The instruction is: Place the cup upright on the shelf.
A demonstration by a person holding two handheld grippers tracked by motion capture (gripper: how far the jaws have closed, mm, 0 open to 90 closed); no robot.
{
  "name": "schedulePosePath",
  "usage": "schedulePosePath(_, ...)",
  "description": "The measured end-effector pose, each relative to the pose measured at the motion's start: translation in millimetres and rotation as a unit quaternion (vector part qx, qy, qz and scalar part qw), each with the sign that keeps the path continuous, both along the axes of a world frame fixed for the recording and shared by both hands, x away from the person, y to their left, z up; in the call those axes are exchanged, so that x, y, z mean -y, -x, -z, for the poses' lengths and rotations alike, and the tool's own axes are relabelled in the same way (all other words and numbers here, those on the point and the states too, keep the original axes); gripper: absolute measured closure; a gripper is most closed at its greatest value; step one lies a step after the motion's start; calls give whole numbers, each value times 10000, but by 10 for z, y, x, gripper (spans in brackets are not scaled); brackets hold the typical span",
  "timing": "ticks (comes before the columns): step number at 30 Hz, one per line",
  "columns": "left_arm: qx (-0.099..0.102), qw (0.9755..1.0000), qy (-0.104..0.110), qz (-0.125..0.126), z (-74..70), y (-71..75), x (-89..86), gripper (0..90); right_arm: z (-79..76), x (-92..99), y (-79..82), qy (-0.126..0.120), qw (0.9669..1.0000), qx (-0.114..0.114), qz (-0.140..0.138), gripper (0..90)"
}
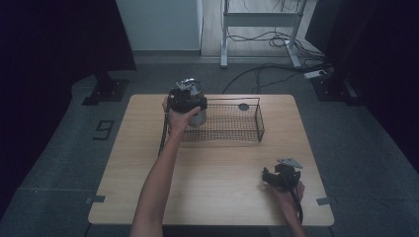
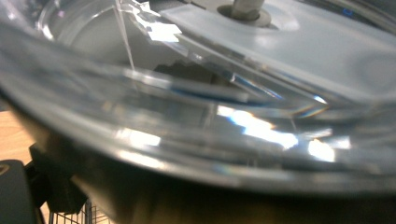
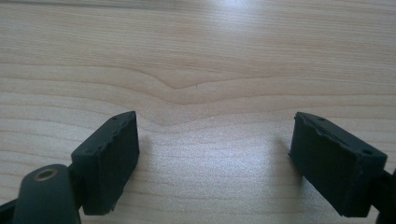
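A clear round container (image 1: 191, 88) with a shiny top is held up at the left end of a black wire basket (image 1: 259, 121). My left gripper (image 1: 187, 102) is shut on the container, a hand wrapped around it. In the left gripper view the container's transparent wall (image 2: 224, 93) sits right against the camera, and a bit of basket mesh (image 2: 70, 218) shows below. My right gripper (image 1: 269, 177) rests low over the table's front right. Its jaws stand wide apart with nothing between them (image 3: 215, 140), over bare wood.
The light wooden table (image 1: 217, 168) has a small dark round thing (image 1: 243, 106) lying in the basket's far right part. Beyond the table are a grey floor with a "9" mark (image 1: 104, 129), desk legs (image 1: 225, 39) and cables (image 1: 276, 39).
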State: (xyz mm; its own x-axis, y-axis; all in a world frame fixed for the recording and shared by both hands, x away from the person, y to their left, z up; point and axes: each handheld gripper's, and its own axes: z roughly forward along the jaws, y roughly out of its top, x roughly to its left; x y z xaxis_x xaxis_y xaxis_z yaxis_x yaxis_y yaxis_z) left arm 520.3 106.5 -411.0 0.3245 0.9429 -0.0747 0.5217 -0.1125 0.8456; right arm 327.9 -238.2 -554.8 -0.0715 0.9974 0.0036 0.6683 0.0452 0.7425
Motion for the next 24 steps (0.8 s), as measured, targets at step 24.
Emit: schedulePosePath(24, -438, 9986, -185, -223, 548, -70, -16, 39, -1, -3, 1, 9, 10000, 4, 0, 156)
